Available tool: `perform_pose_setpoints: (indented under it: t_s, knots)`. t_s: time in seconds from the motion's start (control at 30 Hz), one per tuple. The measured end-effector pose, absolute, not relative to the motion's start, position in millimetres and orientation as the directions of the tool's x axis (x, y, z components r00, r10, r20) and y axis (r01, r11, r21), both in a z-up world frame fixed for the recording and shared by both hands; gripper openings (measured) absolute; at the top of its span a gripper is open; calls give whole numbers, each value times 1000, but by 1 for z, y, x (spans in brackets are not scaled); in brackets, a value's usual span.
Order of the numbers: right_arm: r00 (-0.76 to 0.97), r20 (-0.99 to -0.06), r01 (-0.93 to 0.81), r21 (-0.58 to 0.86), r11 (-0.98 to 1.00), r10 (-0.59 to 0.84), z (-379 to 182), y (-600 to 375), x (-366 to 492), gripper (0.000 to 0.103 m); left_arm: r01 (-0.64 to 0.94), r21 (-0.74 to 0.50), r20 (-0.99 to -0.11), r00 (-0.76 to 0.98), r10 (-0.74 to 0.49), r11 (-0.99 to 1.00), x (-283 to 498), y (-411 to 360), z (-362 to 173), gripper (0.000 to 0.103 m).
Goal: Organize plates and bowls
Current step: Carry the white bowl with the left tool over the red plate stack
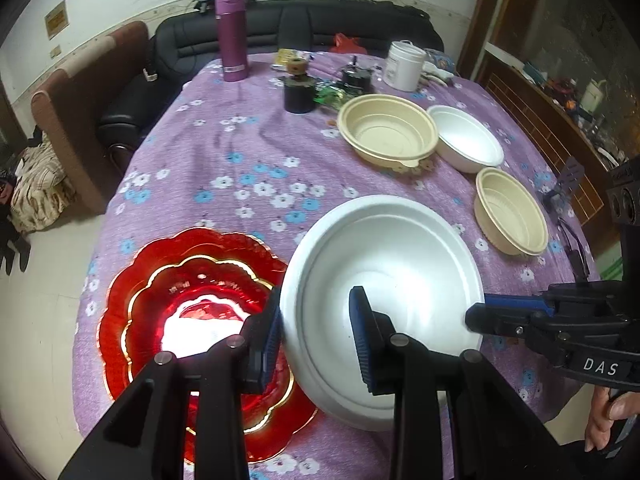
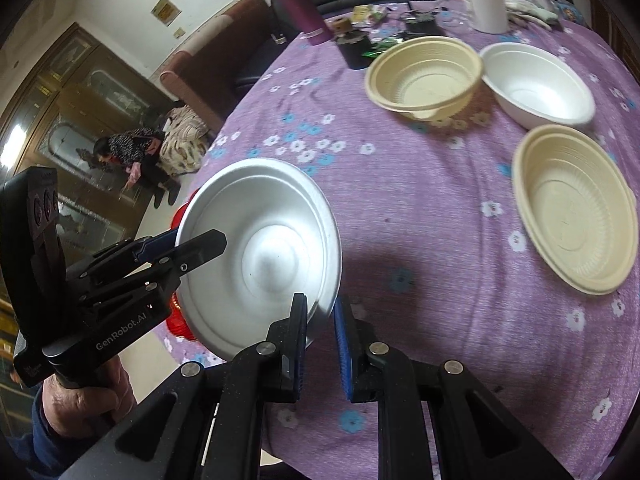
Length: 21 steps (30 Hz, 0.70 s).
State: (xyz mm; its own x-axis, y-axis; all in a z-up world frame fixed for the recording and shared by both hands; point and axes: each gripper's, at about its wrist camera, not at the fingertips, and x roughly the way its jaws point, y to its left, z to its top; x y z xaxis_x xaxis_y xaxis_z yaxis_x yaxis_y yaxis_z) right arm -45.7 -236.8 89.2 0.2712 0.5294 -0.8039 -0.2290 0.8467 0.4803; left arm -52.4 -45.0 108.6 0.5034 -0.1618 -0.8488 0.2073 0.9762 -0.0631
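gripping one white foam bowl [image 1: 384,300] between them, both grippers hold it tilted above the surface [image 1: 224,148], which wears a purple flowered cloth. the left gripper [image 1: 316,334] has its jaws closed on the bowl's rim at about 8 o'clock, one blue pad outside the wall and one inside. the right gripper [image 2: 322,330] has its jaws clamped on the opposite rim, seen at about 5 o'clock on the bowl in its own camera. a hand [image 2: 86,396] shows under the left gripper's handle in the right wrist view.

under and beside the bowl, toward 9 o'clock, a red scalloped glass plate [image 1: 200,280] with gold edging lies on the cloth; the bowl overlaps its near edge, though whether they touch i cannot tell.

farther back, around 1 o'clock, a large beige bowl [image 1: 386,134] sits just beside another white bowl [image 1: 468,140], their rims touching or nearly so. a smaller beige bowl [image 1: 512,212] stands apart at 2 o'clock. all three are upright and empty.

at 12 o'clock, near the far edge, stand a purple flask [image 1: 231,36], a dark jar [image 1: 299,92] and a white tub [image 1: 404,66]
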Motion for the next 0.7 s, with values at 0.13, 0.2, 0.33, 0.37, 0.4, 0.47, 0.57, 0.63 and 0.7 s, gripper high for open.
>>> perform_pose_setpoints:
  t_s: [0.13,0.2,0.33,0.37,0.4,0.47,0.57,0.63,0.7]
  knots:
    - [261,-800,-247,485,839,540,91,-226,-45,16,184,-66,-845,512,-153,981,-56,-32,111,30]
    - [257,-798,-254,489,835,545,93,-220,-44,16,174,-66,-844,515,-149,982,-57,-27,111,30]
    - [253,-797,-273,485,831,548,95,-208,-43,16,157,-69,-843,518,-142,985,-59,-16,112,30]
    - [249,-798,-277,483,830,548,95,-205,-43,16,154,-69,-843,519,-140,986,-60,-14,112,30]
    - [247,-799,-280,483,830,549,94,-202,-43,16,151,-69,-842,521,-139,986,-60,-12,112,30]
    - [244,-799,-285,483,828,550,95,-197,-42,16,145,-69,-842,523,-136,987,-62,-8,113,30]
    - [241,-798,-289,484,826,552,94,-192,-42,16,138,-68,-841,525,-131,988,-63,-2,113,30]
    - [239,-798,-293,484,824,553,93,-188,-40,16,132,-69,-841,525,-129,989,-63,2,113,30]
    - [236,-796,-297,486,822,557,92,-183,-39,16,128,-69,-841,526,-126,989,-64,6,113,30]
